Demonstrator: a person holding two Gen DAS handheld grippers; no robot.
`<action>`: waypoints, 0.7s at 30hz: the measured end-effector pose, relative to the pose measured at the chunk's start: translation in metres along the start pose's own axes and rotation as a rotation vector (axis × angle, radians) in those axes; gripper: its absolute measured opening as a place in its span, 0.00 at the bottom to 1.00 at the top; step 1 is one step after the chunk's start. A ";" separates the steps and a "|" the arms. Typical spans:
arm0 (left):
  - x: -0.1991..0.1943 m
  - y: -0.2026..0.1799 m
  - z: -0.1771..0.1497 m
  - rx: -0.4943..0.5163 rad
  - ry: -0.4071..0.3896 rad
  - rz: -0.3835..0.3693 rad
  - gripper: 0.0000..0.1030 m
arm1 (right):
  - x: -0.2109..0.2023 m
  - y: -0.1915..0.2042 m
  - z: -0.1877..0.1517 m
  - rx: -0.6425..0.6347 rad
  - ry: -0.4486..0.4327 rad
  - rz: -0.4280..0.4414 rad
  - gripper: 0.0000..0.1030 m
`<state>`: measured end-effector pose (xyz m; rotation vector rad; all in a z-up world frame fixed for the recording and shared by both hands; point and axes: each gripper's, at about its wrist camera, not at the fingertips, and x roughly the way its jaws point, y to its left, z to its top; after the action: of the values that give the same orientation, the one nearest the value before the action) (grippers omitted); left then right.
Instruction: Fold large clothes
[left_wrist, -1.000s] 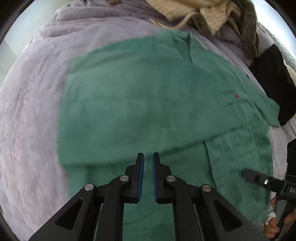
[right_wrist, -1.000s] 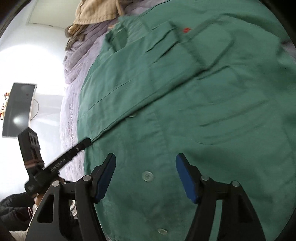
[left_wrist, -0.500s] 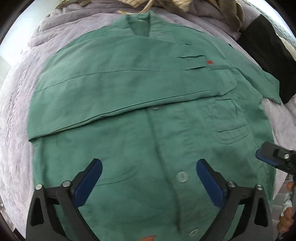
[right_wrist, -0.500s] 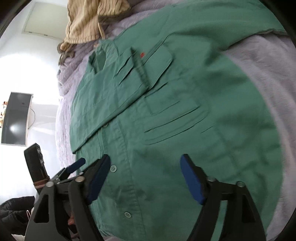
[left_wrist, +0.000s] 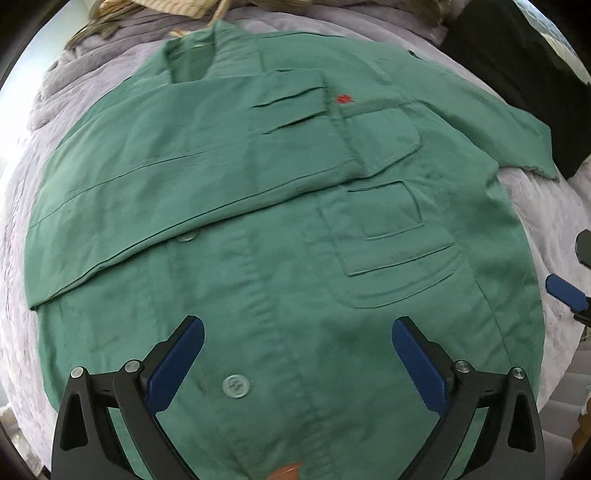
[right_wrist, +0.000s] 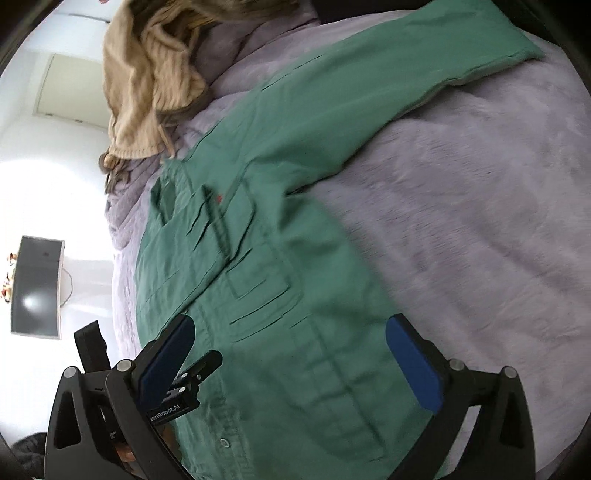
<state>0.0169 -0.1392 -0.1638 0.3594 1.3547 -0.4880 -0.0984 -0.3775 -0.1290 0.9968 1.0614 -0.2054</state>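
Note:
A green button-up shirt (left_wrist: 280, 229) lies flat, front up, on a lilac fleece blanket (left_wrist: 22, 184). Its left sleeve is folded across the chest; the other sleeve (right_wrist: 388, 85) stretches out to the far right. My left gripper (left_wrist: 297, 354) is open and empty, just above the button placket near the hem. My right gripper (right_wrist: 290, 360) is open and empty over the shirt's right side near the hem. The right gripper's blue pad (left_wrist: 565, 290) shows at the left view's right edge; the left gripper's body (right_wrist: 184, 387) shows low in the right wrist view.
A heap of beige and olive clothes (right_wrist: 147, 77) lies at the far end of the blanket (right_wrist: 480, 240). A black garment (left_wrist: 517, 85) lies at the far right. A dark monitor (right_wrist: 35, 286) hangs on the white wall at left.
My left gripper opened from nearly shut and moved toward the shirt's lower front. My right gripper swung right, bringing the outstretched sleeve and bare blanket into view.

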 end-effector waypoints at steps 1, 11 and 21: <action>0.001 -0.004 0.000 0.007 0.005 0.002 0.99 | -0.001 -0.004 0.002 0.007 -0.004 0.000 1.00; 0.013 -0.039 0.013 0.042 0.039 0.038 0.99 | -0.010 -0.045 0.036 0.068 -0.025 0.003 1.00; 0.027 -0.054 0.036 0.011 0.087 0.018 0.99 | -0.040 -0.101 0.098 0.153 -0.149 0.009 1.00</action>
<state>0.0217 -0.2070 -0.1815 0.4048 1.4327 -0.4695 -0.1158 -0.5224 -0.1443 1.1056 0.9152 -0.3521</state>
